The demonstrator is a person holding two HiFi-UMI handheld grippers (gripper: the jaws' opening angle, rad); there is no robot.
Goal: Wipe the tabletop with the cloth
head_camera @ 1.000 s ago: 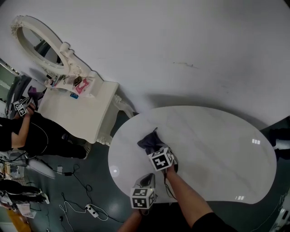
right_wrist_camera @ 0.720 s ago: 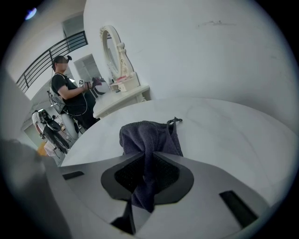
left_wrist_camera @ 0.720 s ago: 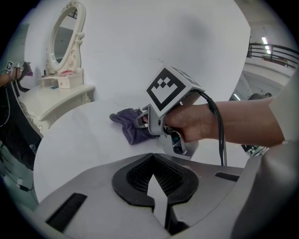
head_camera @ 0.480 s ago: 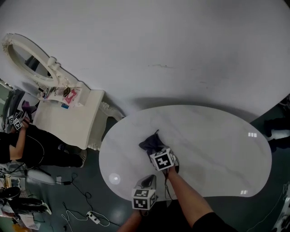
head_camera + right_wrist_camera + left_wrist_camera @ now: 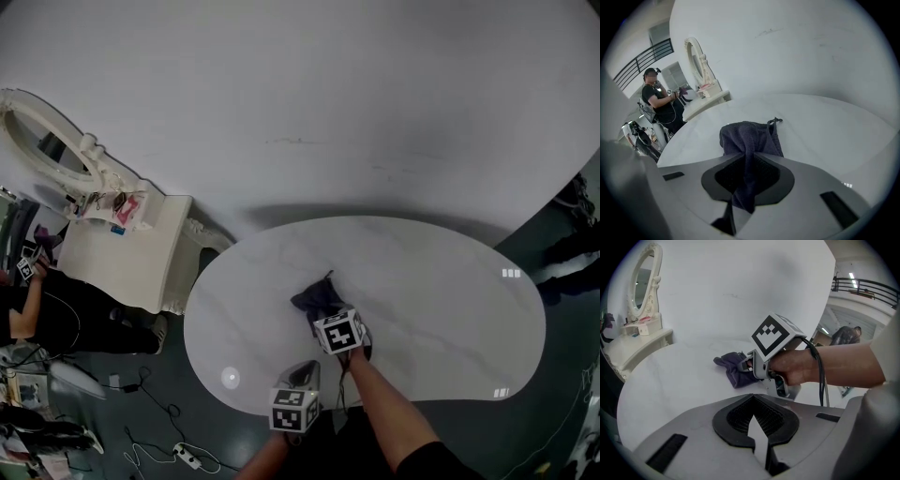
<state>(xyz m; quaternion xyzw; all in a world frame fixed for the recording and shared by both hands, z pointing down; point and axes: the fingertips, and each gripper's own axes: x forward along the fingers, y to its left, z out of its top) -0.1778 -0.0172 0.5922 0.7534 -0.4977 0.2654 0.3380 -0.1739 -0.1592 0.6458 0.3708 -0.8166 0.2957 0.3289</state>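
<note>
A dark purple cloth (image 5: 317, 297) lies bunched on the white marble tabletop (image 5: 441, 300), near its front middle. My right gripper (image 5: 330, 315) is shut on the cloth (image 5: 750, 138), which runs back between its jaws. In the left gripper view the cloth (image 5: 733, 369) sits in front of the right gripper's marker cube (image 5: 776, 333). My left gripper (image 5: 302, 377) hangs at the table's front edge, behind the right one. Its jaws (image 5: 753, 423) are shut with nothing between them.
A cream dressing table (image 5: 117, 253) with an oval mirror (image 5: 47, 141) stands left of the marble table. A seated person (image 5: 658, 101) is beyond it. Cables and a power strip (image 5: 183, 452) lie on the dark floor. A white wall (image 5: 309, 103) rises behind the table.
The head view has swung, so the dressing table and mirror slid left and the table shifted slightly left. Both grippers and the cloth keep their places on the table.
</note>
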